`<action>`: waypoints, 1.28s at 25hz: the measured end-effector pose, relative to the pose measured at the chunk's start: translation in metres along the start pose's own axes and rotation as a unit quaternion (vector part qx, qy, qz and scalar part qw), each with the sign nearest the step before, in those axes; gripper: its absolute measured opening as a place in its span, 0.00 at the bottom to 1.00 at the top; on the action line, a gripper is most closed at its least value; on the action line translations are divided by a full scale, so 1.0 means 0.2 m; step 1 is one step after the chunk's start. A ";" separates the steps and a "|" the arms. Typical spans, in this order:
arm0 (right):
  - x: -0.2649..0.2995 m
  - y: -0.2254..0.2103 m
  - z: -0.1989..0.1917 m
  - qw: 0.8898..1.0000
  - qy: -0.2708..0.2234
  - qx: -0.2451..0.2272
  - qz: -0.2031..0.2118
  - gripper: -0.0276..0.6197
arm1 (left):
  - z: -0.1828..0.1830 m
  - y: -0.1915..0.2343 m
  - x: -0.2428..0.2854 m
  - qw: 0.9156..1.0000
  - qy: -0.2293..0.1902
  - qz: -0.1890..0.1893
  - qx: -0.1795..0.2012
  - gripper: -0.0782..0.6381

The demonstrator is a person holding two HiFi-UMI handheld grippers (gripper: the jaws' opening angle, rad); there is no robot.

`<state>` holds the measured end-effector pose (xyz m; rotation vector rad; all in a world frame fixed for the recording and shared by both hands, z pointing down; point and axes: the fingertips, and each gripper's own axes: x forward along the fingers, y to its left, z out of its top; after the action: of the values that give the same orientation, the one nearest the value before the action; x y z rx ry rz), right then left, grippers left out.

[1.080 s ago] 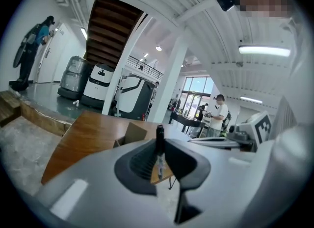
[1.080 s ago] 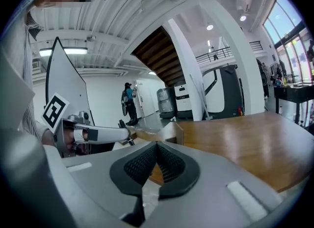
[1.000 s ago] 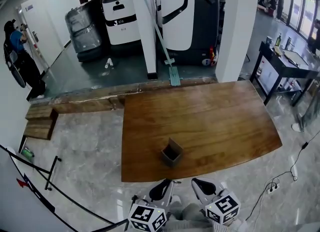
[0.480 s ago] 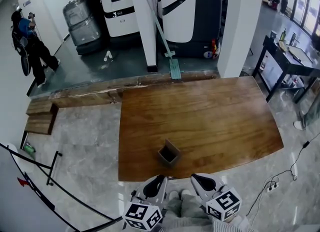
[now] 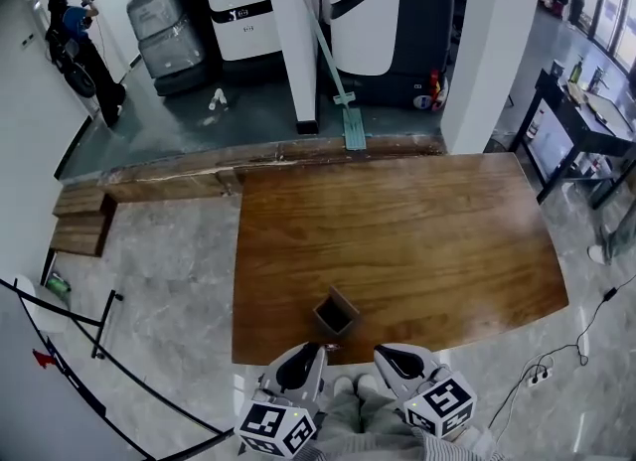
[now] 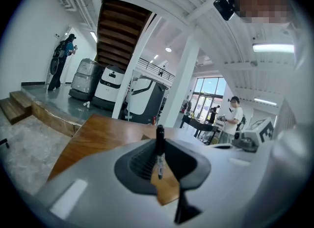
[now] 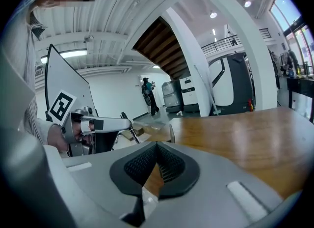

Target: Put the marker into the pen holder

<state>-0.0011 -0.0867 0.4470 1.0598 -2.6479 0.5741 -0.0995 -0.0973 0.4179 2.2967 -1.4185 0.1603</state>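
A black marker [image 6: 159, 149] stands upright between the jaws of my left gripper [image 6: 160, 146], which is shut on it. In the head view that left gripper [image 5: 301, 362] hovers just off the table's near edge. The dark square pen holder [image 5: 336, 312] stands on the wooden table [image 5: 397, 230] close to that edge, a little ahead of both grippers. My right gripper [image 5: 396, 360] is beside the left one, and in its own view the right gripper [image 7: 157, 148] has its jaws together with nothing in them. The right gripper view also shows the marker [image 7: 126, 122] and the pen holder's edge [image 7: 171, 132].
Grey marble floor surrounds the table. A white pillar [image 5: 298, 42], a leaning mop [image 5: 338, 72] and large cleaning machines [image 5: 383, 12] stand beyond the far edge. Low wooden steps [image 5: 79, 226] are at the left, a dark side table [image 5: 586, 126] at the right. A person [image 5: 84, 47] stands far left.
Both grippers stay at the table's near edge with the marker still held. The head view has shifted slightly, and the person at the far left has walked a few steps.
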 end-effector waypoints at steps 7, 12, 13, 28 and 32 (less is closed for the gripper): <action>0.11 -0.04 -0.04 0.999 0.020 0.025 0.014 0.04 | 0.06 0.13 0.14 1.000 0.000 0.010 0.006 0.18; 0.12 -0.09 -0.10 0.999 0.033 0.037 0.007 0.04 | 0.01 0.17 0.25 1.000 0.022 0.007 0.004 0.18; 0.12 -0.10 -0.11 0.999 0.037 0.038 0.005 0.04 | 0.00 0.18 0.27 1.000 0.026 0.007 0.002 0.18; 0.14 -0.13 -0.34 0.992 0.074 0.100 -0.005 0.04 | -0.29 0.20 0.44 0.995 0.097 -0.002 0.002 0.18; 0.14 -0.14 -0.37 0.992 0.080 0.096 -0.004 0.04 | -0.33 0.20 0.46 0.994 0.106 0.002 0.006 0.18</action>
<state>0.0042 -0.0899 0.5298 1.0259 -2.4877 0.8886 -0.0828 -0.1613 0.5180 2.2117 -1.3161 0.4027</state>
